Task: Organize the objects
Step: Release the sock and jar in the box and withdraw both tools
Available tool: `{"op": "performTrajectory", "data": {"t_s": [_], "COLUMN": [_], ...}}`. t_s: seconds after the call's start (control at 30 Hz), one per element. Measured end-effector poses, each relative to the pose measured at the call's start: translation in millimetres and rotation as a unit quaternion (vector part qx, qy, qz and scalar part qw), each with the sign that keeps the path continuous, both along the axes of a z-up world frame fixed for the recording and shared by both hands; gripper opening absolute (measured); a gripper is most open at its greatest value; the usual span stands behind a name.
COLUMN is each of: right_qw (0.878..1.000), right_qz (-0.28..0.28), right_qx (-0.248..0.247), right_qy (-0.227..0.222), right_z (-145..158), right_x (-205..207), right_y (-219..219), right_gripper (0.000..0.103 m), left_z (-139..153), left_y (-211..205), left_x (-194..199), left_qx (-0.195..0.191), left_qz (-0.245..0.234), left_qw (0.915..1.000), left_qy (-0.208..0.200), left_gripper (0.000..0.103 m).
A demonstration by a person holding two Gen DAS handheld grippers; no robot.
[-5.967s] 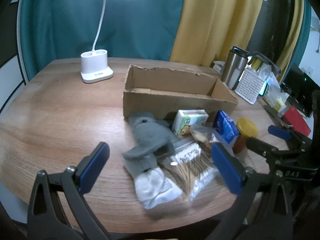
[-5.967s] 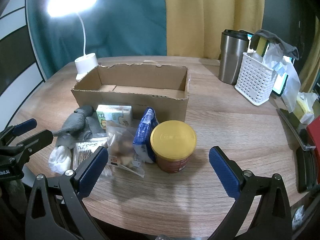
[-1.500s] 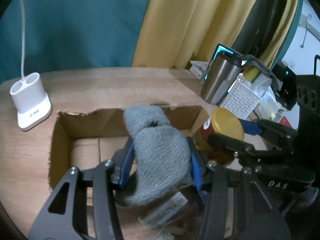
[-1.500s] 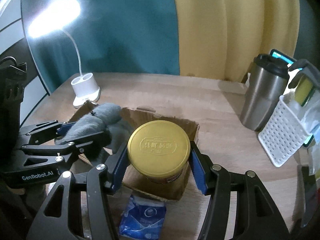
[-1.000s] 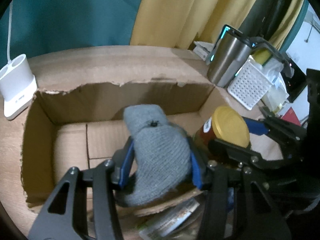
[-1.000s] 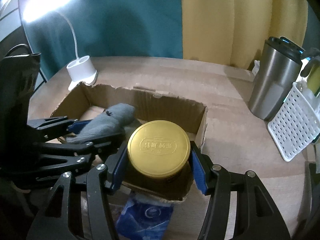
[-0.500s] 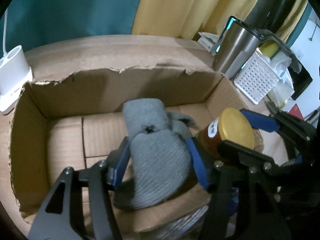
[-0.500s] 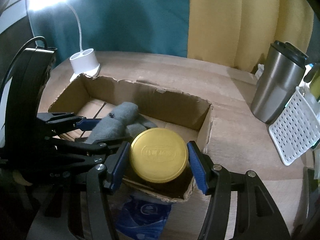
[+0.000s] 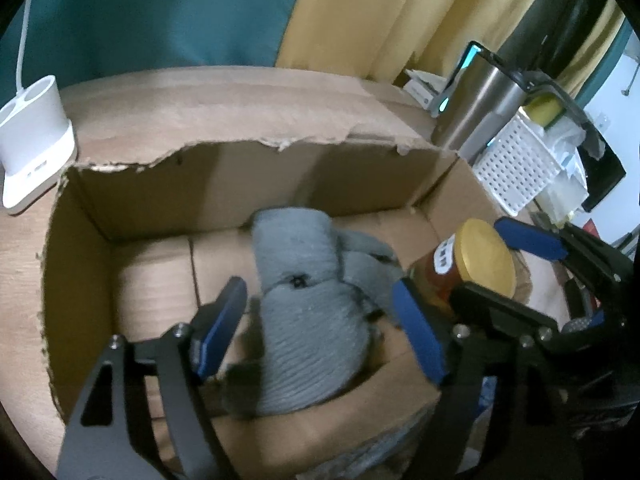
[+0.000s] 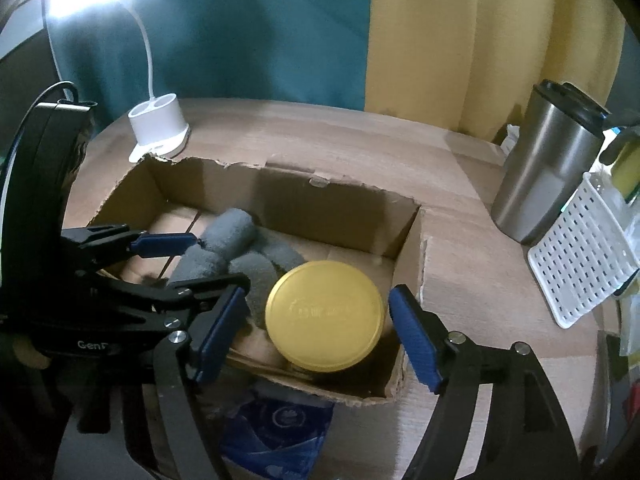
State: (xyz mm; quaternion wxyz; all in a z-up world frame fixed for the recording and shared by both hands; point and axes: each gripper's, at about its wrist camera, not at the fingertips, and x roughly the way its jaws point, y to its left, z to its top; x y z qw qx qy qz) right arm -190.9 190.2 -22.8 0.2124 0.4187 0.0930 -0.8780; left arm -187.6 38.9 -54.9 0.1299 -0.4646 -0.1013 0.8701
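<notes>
A torn-edged cardboard box is seen standing on the wooden surface. Inside it, grey knitted gloves are lying bunched on the box floor, ribbed in texture, with one rolled cuff pointing toward the far wall. At the right end of the box a jar with a round gold lid is standing; its amber-brown side and a white label are shown only in the left wrist view.

The left hand-held gripper is spread open, its blue pads on either side of the gloves with a gap on each side. The right hand-held gripper is likewise open, with its pads standing clear of the jar lid on both sides.

In the right wrist view a blue packet is shown on the surface just in front of the box's near wall, and a lit lamp head over a white lamp base beyond the box. A steel tumbler and a white perforated basket are seen to the right of the box in both views.
</notes>
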Motion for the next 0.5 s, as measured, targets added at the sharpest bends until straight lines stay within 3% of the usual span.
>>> {"op": "performTrajectory", "data": {"t_s": [0.5], "right_qw": [0.999], "right_qz": [-0.022], "right_qx": [-0.014], "right_qy": [0.032], "right_z": [24.6], "right_x": [25.5], "right_y": [13.3], "right_gripper": [0.079], "left_z": [21.6], "left_y": [0.6], "left_x": [25.8], "left_qx": [-0.019], "left_qz": [0.001], "left_qw": [0.9989], "left_qy": [0.044], "left_gripper": [0.083]}}
